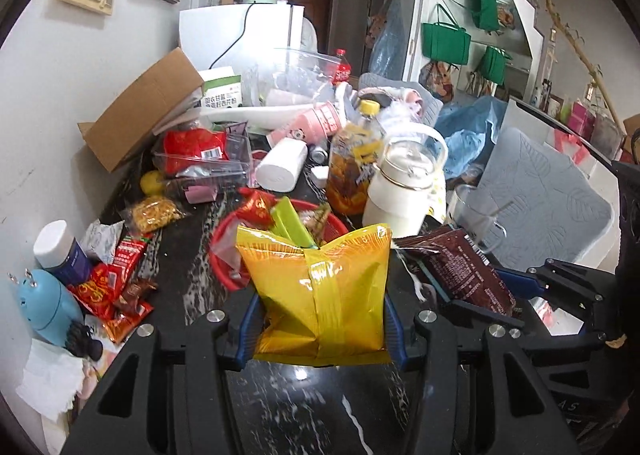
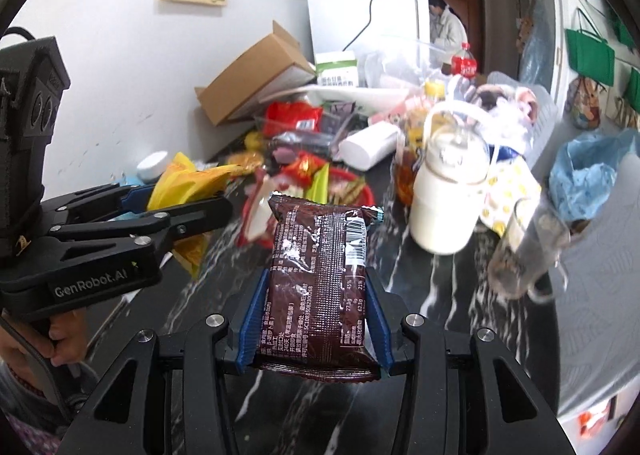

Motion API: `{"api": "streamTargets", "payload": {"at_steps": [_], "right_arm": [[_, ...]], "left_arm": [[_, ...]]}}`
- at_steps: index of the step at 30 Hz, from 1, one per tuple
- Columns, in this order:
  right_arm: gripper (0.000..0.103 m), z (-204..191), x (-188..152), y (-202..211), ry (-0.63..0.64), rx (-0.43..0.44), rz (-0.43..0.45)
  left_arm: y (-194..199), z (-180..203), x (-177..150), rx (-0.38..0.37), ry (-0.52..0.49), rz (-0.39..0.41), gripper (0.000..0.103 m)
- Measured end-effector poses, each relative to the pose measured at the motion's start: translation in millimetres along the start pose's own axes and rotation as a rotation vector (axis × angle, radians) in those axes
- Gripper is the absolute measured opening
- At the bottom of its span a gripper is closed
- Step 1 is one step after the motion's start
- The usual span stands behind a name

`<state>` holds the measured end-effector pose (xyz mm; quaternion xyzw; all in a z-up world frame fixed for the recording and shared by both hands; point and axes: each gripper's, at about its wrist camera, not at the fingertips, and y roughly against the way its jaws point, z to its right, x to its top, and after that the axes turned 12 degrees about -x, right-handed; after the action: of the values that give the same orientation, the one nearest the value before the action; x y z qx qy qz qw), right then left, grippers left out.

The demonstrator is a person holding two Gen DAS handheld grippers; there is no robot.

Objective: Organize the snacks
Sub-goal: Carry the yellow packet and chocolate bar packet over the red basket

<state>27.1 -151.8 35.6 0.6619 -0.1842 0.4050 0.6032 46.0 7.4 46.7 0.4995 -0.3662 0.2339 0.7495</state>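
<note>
The left gripper [image 1: 320,319] is clamping a yellow bag [image 1: 320,295]; the right gripper [image 2: 316,307] is clamping a brown packet [image 2: 320,279]; a red basket [image 1: 224,243] is lying at twelve o'clock.

1. Left gripper [image 1: 320,319] points down and forward, blue pads clamped on both sides of a yellow snack bag [image 1: 320,291]
2. Right gripper [image 2: 316,315] tilts down likewise, pads pressed against a dark brown snack packet [image 2: 320,275]
3. A hand [image 2: 60,339] grips the left gripper's handle, at the right wrist view's left edge
</note>
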Motion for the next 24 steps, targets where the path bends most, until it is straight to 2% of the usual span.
{"api": "streamTargets", "payload": {"at_steps": [12, 20, 24], "right_arm": [[0.045, -1.6, 42.8, -44.9, 0.024, 0.009, 0.006], [0.045, -2.5, 67.8, -80.3, 0.044, 0.013, 0.002], [0.045, 2.9, 76.7, -95.5, 0.051, -0.018, 0.001]], "left_arm": [[-21.2, -49.5, 32.6, 0.062, 0.048, 0.031, 0.050], [-54.4, -71.9, 50.3, -0.006, 0.103, 0.024, 0.050], [-75.7, -75.9, 56.7, -0.021, 0.115, 0.000, 0.050]]}}
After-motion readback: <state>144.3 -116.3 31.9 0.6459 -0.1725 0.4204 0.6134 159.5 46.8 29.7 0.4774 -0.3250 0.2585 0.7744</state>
